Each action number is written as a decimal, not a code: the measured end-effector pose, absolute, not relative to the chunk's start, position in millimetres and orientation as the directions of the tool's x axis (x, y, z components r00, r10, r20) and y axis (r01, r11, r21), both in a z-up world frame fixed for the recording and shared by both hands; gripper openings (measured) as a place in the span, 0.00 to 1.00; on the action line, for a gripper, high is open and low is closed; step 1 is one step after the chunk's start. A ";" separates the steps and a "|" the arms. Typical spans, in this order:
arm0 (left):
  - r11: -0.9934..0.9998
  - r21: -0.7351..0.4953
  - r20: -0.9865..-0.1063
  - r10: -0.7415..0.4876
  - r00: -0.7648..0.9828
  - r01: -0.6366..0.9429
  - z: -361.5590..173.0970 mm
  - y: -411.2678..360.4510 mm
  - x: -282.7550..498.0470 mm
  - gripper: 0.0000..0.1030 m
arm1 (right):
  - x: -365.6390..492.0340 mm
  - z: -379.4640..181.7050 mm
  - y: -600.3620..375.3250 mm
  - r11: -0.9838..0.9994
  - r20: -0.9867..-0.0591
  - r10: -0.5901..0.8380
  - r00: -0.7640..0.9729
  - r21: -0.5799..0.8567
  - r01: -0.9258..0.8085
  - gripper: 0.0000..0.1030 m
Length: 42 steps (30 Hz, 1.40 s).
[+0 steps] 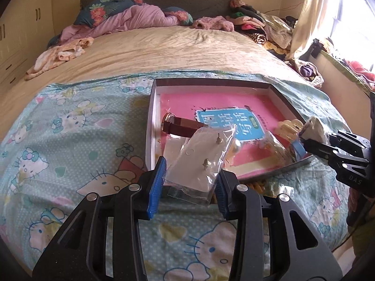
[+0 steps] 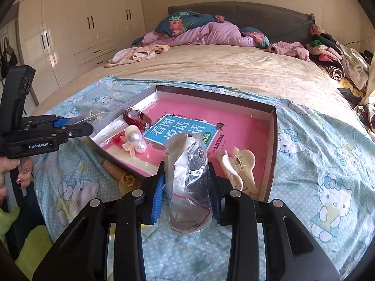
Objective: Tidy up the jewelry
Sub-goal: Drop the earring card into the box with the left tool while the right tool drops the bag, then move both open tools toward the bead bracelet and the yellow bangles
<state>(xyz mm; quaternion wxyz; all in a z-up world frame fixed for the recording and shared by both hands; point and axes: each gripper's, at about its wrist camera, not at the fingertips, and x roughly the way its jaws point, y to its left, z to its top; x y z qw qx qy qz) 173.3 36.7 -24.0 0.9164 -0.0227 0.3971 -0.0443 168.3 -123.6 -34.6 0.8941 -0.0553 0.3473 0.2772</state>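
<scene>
Earring packet (image 1: pixel 199 164), seemingly gripped

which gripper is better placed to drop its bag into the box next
Right, probably. The right gripper holds its clear bag at the near edge of the box, over a bare pink patch beside the cream hair claw. The left gripper holds its earring card bag at the left corner, near the watch.

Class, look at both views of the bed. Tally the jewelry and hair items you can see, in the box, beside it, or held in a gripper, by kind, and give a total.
Watches: 1, the red-strapped watch
Clear bags: 2, the earring bag and the bag in the right gripper
Hair claws: 1, the cream claw
Pearl hair pieces: 1, the pearl piece
Spiral hair ties: 1, the tan tie, outside the box
Total: 6
</scene>
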 end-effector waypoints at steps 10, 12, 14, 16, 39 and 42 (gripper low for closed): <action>0.996 -0.079 -0.747 -0.078 0.660 0.028 -37.9 38.5 193.3 0.30 | 196.5 -47.1 -110.2 0.856 -0.671 0.410 0.617 0.049 -0.515 0.31; 0.997 -0.078 -0.748 -0.078 0.659 0.030 -38.7 38.4 194.5 0.31 | 197.1 -48.2 -110.1 0.858 -0.672 0.408 0.618 0.052 -0.511 0.33; 0.996 -0.078 -0.751 -0.080 0.655 0.032 -39.4 37.8 194.6 0.31 | 197.9 -49.0 -110.5 0.859 -0.676 0.408 0.613 0.058 -0.508 0.34; 0.997 -0.076 -0.751 -0.079 0.655 0.033 -39.6 36.9 194.4 0.34 | 196.1 -47.6 -111.0 0.857 -0.672 0.418 0.612 0.068 -0.511 0.38; 0.999 -0.040 -0.701 -0.053 0.711 0.034 -14.0 35.7 158.0 0.86 | 123.1 -24.2 -108.1 0.814 -0.647 0.478 0.594 0.072 -0.577 0.79; 0.999 -0.033 -0.700 -0.053 0.712 0.042 -11.5 33.6 150.0 0.86 | 116.0 -25.3 -108.5 0.811 -0.653 0.482 0.584 0.080 -0.579 0.84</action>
